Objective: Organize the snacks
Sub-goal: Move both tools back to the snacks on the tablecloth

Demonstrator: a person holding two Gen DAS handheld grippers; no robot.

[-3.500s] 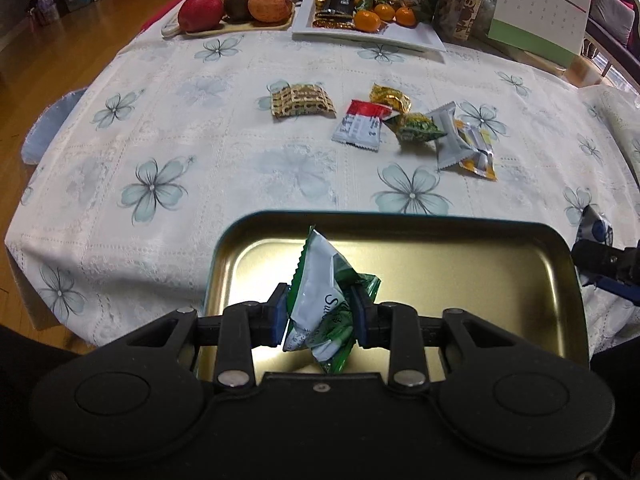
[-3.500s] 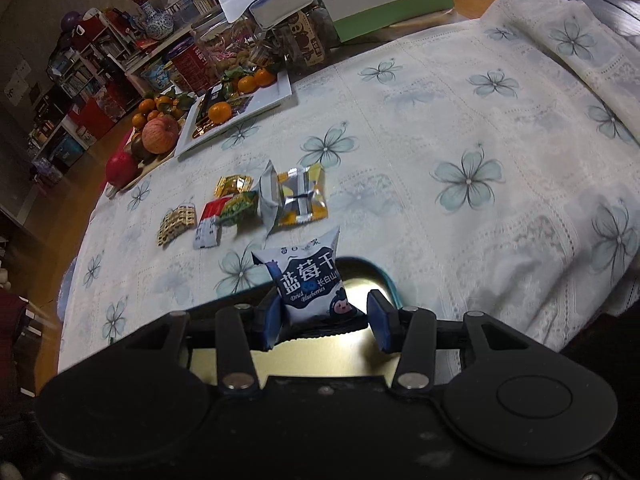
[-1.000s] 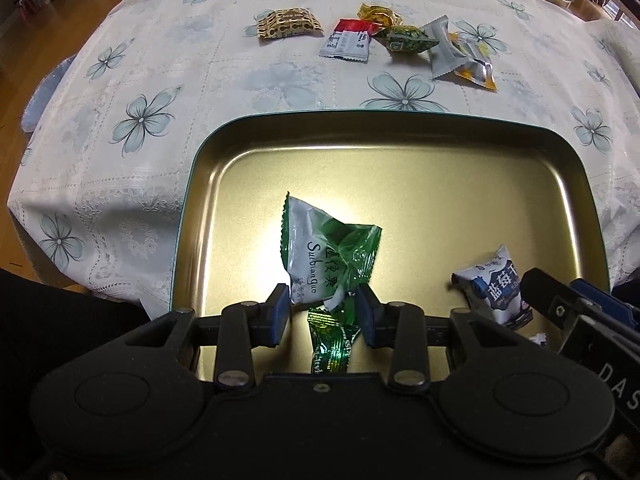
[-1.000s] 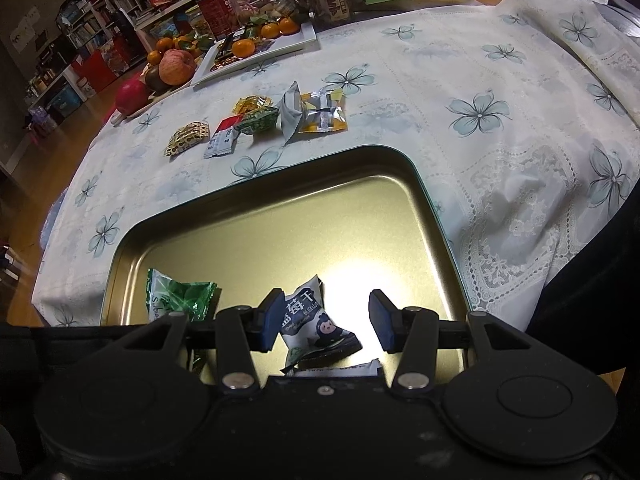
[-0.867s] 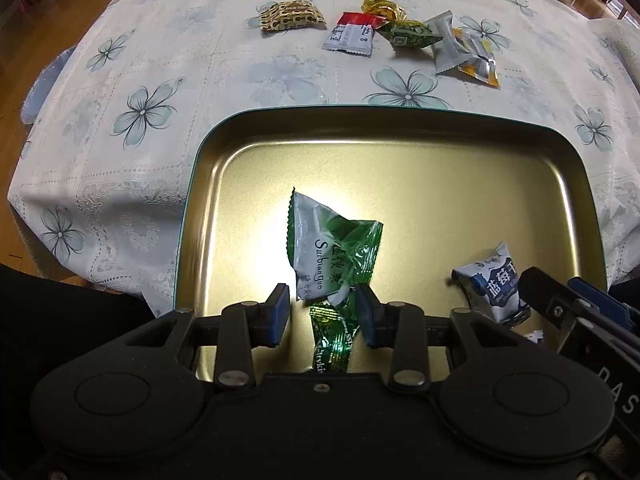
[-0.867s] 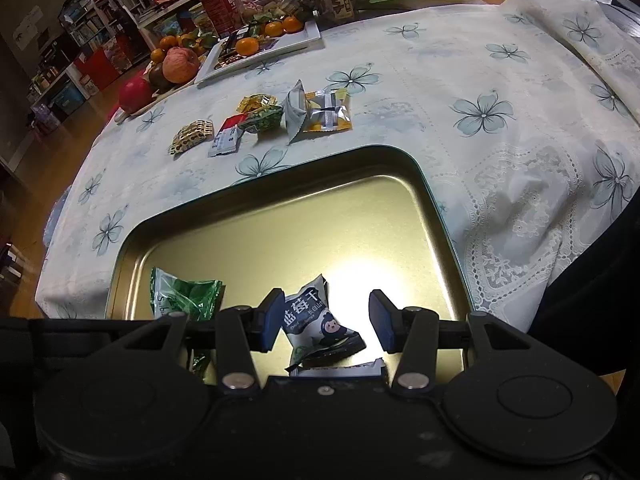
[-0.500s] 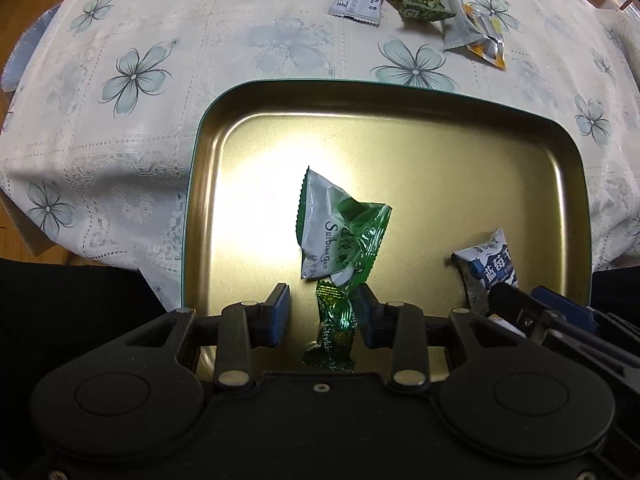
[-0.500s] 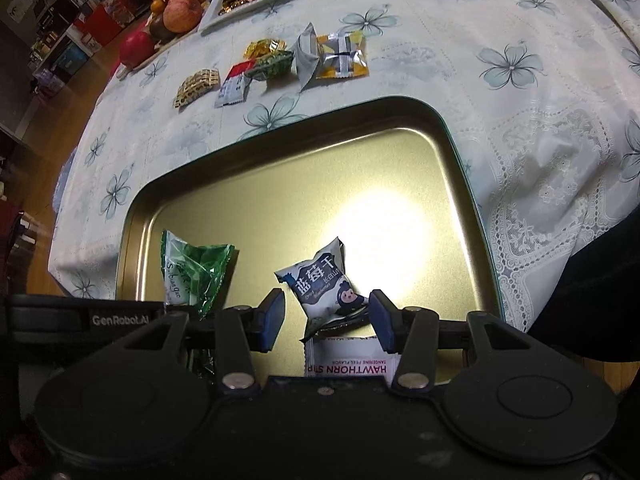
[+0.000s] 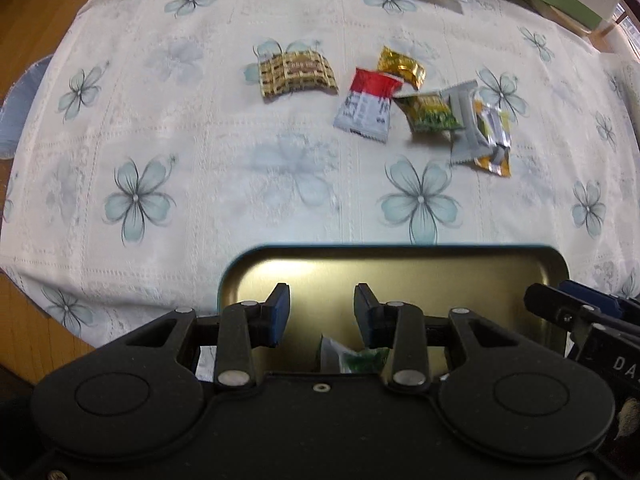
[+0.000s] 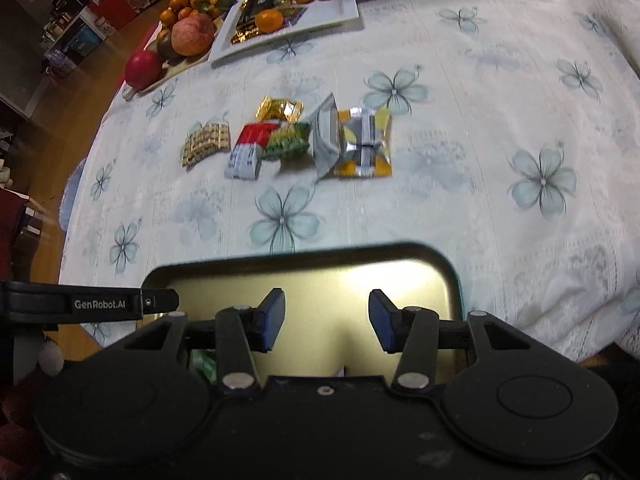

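While both tools hung over the near end of the gold tin tray [image 9: 400,264], each stood parted and held nothing: left tool [image 9: 322,307], right tool [image 10: 326,314]. One green-and-white packet [image 9: 352,356] lay in the tray just under the left tool's fingers, mostly hidden by the tool body.

Loose snacks lay in a row beyond the tray's far rim, well apart from it, on the flowered tablecloth [image 9: 160,140] over the surface. Checkered gold packet [image 9: 297,73] sat farthest to the left of the tray's centre line, alone. Red-and-white packet [image 9: 366,106], gold foil candy [image 9: 401,66], green packet [image 9: 431,114] and silver-and-yellow packets [image 9: 482,130] clustered to the right, touching or overlapping.

Judged: the checkered packet lay ahead and slightly left of the left tool, long axis crosswise to its fingers, so the left hand looked nearer. The silver-and-yellow packets [image 10: 362,142] lay almost straight ahead of the right tool, better suited to that hand.
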